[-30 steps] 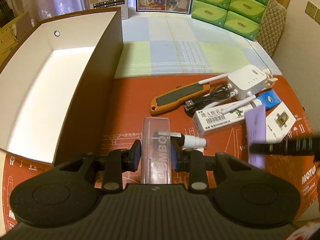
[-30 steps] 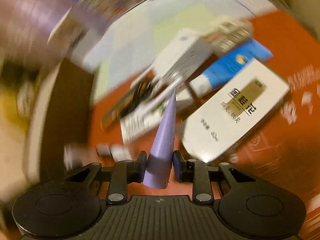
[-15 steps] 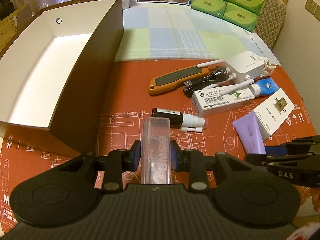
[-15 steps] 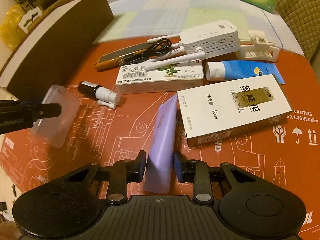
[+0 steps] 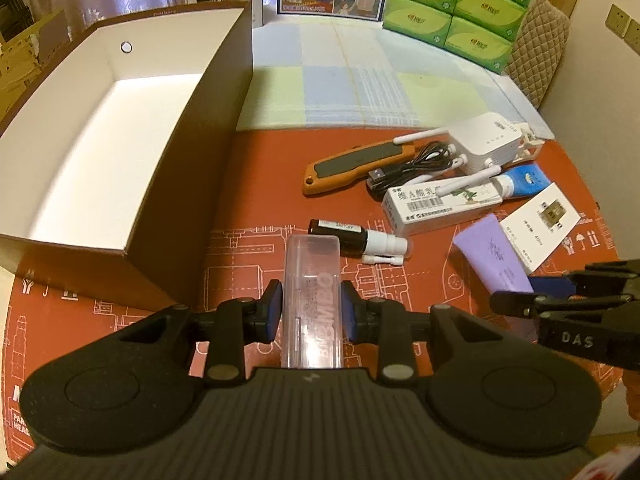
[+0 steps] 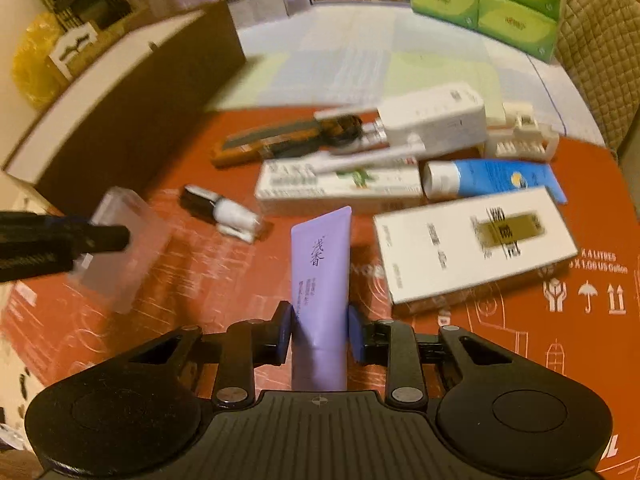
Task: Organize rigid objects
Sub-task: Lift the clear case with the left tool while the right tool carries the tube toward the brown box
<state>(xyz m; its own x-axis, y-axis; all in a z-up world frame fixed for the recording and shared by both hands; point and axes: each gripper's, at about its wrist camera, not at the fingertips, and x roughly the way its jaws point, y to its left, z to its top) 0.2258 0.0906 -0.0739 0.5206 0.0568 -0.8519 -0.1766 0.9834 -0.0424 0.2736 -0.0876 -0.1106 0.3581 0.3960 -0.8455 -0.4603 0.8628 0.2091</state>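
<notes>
Clear plastic case [image 5: 312,296]: we hold it in the left gripper [image 5: 311,312], pads clamped on its sides, lifted just beside the box's near corner.
Purple tube [image 6: 320,280]: our right gripper [image 6: 320,334] is clamped on it – raised over the tabletop [image 5: 260,184], cap end toward us.
Brown box [image 5: 192,128]: open, white inside, and as far as we can see nothing lies in it yet.
Done so far: two items picked up – none delivered, by our reading.
Left on the tabletop: orange utility knife [image 5: 356,166], black cable [image 5: 412,168], white router [image 5: 488,142], long white carton [image 5: 440,206], blue tube [image 5: 524,180], flat white box [image 5: 540,220], dark dropper bottle [image 5: 356,240].
Next, we judge: carry both held items to the box, then return for the rest.
</notes>
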